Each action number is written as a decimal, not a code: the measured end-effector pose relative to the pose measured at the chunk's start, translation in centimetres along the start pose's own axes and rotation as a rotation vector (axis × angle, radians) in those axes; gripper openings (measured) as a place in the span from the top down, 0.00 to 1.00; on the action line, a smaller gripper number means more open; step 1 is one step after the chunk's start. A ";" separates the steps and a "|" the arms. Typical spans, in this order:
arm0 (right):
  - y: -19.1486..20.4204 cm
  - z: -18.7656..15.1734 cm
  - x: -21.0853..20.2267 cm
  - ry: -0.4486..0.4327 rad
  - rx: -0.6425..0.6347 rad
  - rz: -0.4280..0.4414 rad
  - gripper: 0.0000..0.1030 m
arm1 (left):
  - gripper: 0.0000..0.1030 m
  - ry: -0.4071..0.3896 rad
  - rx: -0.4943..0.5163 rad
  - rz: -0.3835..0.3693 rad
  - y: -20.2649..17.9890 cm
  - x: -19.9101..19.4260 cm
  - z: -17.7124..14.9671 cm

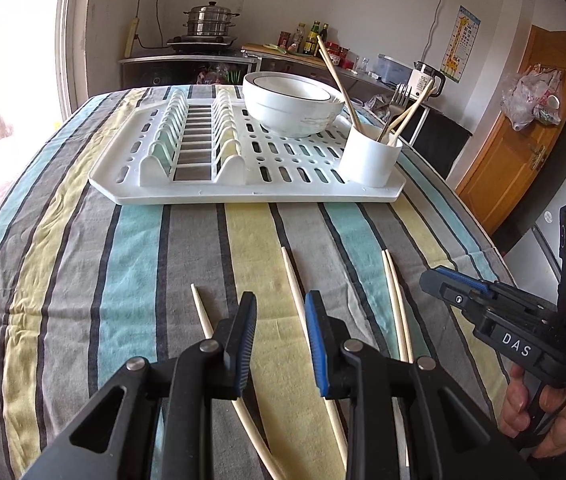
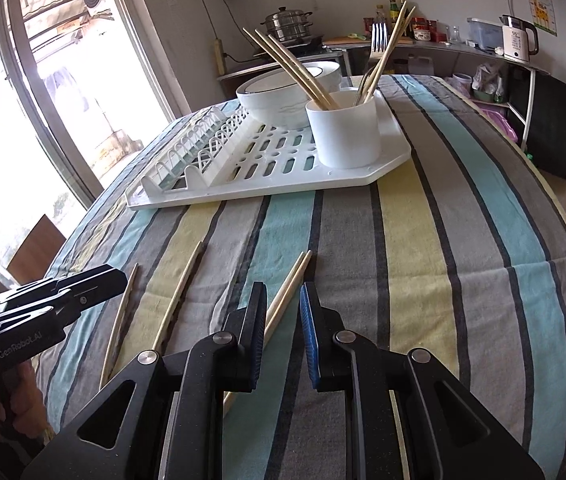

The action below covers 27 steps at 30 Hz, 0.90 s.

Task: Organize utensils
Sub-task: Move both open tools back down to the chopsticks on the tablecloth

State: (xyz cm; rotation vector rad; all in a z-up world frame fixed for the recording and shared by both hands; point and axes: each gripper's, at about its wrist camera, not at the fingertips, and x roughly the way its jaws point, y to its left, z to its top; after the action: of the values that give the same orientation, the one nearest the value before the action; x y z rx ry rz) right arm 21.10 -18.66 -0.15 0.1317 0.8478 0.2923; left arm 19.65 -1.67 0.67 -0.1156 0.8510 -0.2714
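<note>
The thin chopsticks could roll or slip away on the soft striped cloth if a tool comes down a bit to one side. Two of them lie touching, so a tool might pinch both at once, or push one off.

Four pale wooden chopsticks lie loose on the bench, low in both frames. In the left wrist view, one single chopstick [image 1: 203, 312] is at lower left, another single chopstick [image 1: 295, 284] is in the middle, and the touching pair [image 1: 395, 300] is at lower right. They are long, thin and pointed at the far end.

The left tool [image 1: 281, 312] has its two fingers apart, with nothing between them. It hovers over the cloth between the two single sticks. The right tool [image 2: 283, 304] is also apart and holds nothing (the pair's far tips show just above and between its fingers).

The white cup [image 2: 345, 132] stands on the corner of the white drying rack [image 2: 391, 160], upper middle of the frame. It already holds some chopsticks and a fork [image 2: 379, 36]. White bowls [image 1: 291, 100] sit just behind it.
</note>
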 end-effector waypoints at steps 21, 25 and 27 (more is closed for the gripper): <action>0.1 0.2 2.3 0.093 -0.048 -0.130 0.83 | 0.74 0.106 -0.010 -0.015 -0.6 3.6 0.8; 0.3 0.8 2.8 0.106 -0.062 -0.165 0.83 | 0.74 0.152 -0.025 -0.003 -0.9 5.0 1.3; 0.3 0.9 3.0 0.107 -0.073 -0.185 0.89 | 0.74 0.157 -0.018 0.013 -1.2 5.3 1.5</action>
State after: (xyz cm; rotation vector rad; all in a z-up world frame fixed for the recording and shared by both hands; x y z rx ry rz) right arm 23.57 -17.47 -1.61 -0.0303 0.9477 0.1574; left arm 23.89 -4.39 -1.97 -0.1065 1.0097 -0.2633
